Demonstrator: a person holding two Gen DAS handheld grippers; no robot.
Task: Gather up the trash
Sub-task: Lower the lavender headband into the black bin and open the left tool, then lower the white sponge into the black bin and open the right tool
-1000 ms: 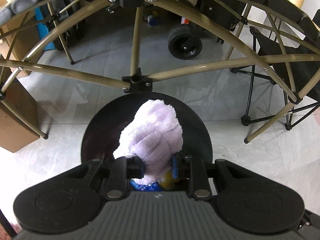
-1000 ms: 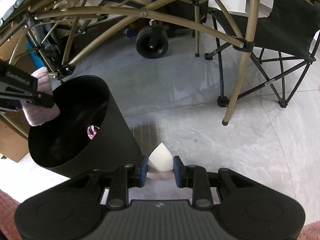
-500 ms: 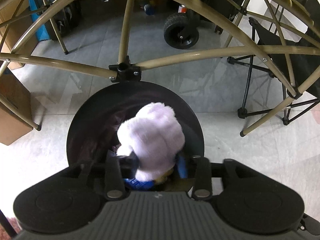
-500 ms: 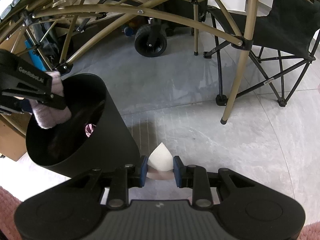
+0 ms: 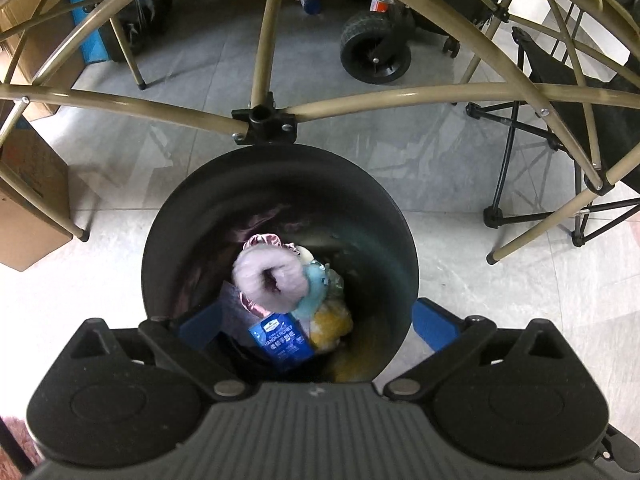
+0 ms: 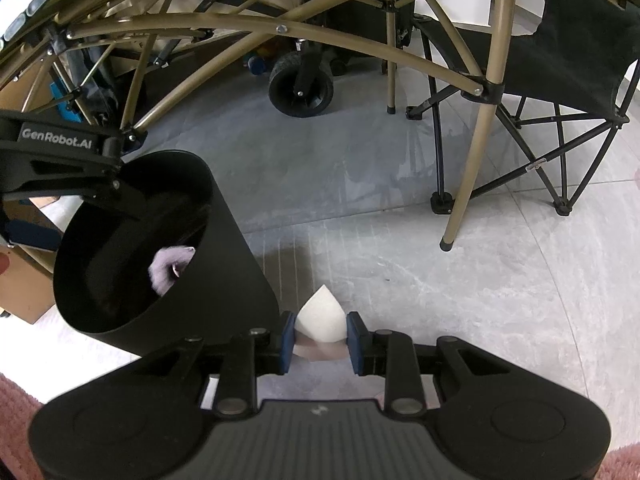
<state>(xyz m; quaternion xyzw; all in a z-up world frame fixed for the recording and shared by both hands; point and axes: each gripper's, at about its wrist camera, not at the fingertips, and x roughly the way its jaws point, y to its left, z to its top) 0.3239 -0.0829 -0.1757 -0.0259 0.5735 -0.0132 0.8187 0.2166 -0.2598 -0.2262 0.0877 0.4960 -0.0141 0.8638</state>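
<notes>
My left gripper hangs over the mouth of the black round bin, its jaws opening wide with nothing between the blue pads. A fluffy lilac item is loose inside the bin, above a blue tissue packet, a yellow lump and other trash. From the right wrist view the same bin stands at the left with the lilac item dropping inside and the left gripper above its rim. My right gripper is shut on a white wedge-shaped sponge, low over the grey floor beside the bin.
Tan metal frame tubes arch over and behind the bin. A black wheel sits beyond them. A black folding chair stands at the right, a cardboard box at the left, a pink rug at the near left.
The left jaws spread wide and let go of the fluffy lilac item, which dropped into the bin. The right gripper kept still, holding the white sponge.
</notes>
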